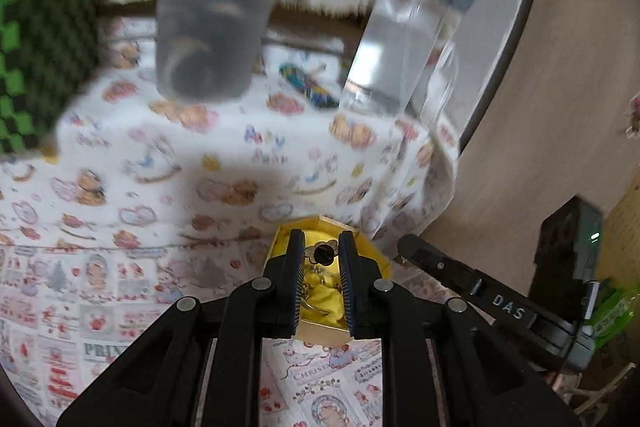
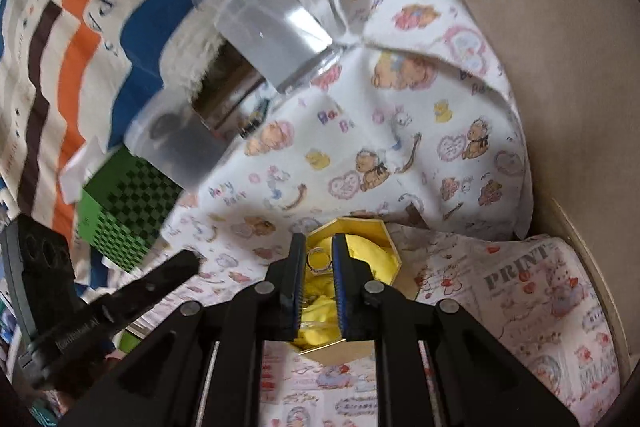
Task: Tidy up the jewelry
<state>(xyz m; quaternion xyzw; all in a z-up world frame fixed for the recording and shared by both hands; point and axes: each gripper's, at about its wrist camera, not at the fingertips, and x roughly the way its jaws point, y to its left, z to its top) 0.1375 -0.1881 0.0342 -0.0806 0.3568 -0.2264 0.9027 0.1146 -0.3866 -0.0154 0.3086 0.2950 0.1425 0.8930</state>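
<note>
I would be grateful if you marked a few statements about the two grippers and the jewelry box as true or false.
1. The left gripper holds a flower-shaped piece with a dark centre. True.
2. The right gripper is empty. False: a ring is pinched between its fingers.
3. The jewelry box has a red lining. False: the lining is yellow.
4. A clear pump bottle stands on the patterned cloth. True.
5. The box is closed with a lid. False: it is open, with jewelry lying inside.
</note>
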